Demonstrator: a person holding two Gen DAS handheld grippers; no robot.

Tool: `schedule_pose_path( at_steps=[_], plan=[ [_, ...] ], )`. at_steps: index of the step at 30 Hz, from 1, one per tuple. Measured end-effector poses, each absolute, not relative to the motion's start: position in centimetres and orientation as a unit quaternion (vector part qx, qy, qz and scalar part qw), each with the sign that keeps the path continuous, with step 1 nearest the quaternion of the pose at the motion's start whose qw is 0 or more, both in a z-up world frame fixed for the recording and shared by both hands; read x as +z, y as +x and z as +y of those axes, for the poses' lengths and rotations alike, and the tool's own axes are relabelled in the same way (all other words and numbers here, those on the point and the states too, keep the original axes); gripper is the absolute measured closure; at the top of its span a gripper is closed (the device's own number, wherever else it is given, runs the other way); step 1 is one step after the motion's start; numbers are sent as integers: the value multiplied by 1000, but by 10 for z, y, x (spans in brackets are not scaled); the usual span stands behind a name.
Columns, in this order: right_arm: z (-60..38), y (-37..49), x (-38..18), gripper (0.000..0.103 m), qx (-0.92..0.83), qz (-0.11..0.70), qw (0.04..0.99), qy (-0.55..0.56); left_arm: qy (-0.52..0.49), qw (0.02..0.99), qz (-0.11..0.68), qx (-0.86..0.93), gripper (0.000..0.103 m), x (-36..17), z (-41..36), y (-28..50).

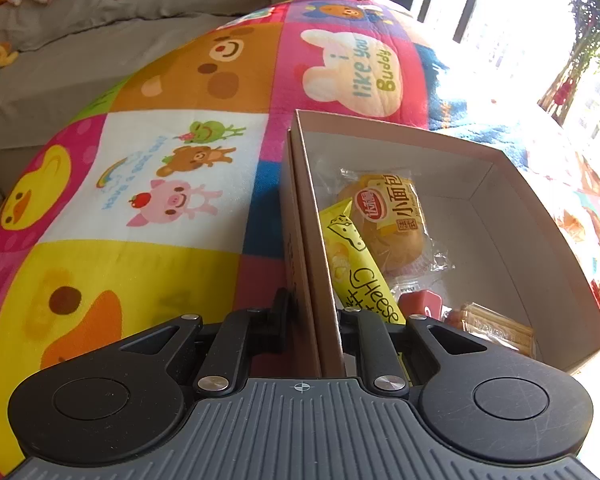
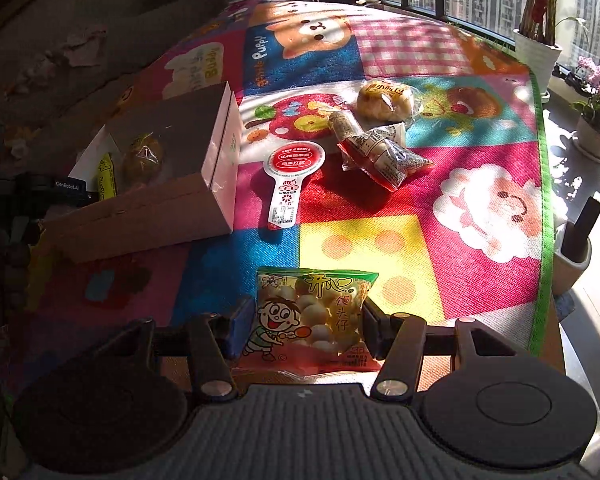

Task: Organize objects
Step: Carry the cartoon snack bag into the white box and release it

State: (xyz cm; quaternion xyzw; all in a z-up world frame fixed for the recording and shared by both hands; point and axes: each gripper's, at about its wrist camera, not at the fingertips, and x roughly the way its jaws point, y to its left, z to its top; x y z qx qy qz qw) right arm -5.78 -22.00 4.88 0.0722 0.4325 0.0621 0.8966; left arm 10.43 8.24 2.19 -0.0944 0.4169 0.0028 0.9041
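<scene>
Left tool (image 1: 318, 322): we log it clamped on the near wall of the cardboard box (image 1: 540, 208). Contents: bun packet (image 1: 388, 216), cheese stick (image 1: 356, 264). Right tool (image 2: 306, 320): clamped on a biscuit-ball bag (image 2: 312, 316) over the cartoon mat (image 2: 420, 208). At its 12 o'clock: lollipop-shaped packet (image 2: 290, 172), wrapped snack (image 2: 380, 152), second bun (image 2: 384, 98).

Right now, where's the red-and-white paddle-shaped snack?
In the right wrist view, the paddle-shaped snack lies flat on the mat, just right of the box and left of the clear-wrapped packet.
</scene>
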Motion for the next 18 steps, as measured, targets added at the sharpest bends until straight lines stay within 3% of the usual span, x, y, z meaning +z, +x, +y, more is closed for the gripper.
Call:
schedule_pose_path(
  at_steps=[8, 18],
  plan=[
    [-175, -54, 82, 48, 145, 431, 888, 64, -107, 904, 414, 0, 85, 21, 85, 103],
    [-125, 36, 125, 48, 159, 366, 917, 15, -105, 907, 409, -5, 84, 20, 86, 103]
  ],
)
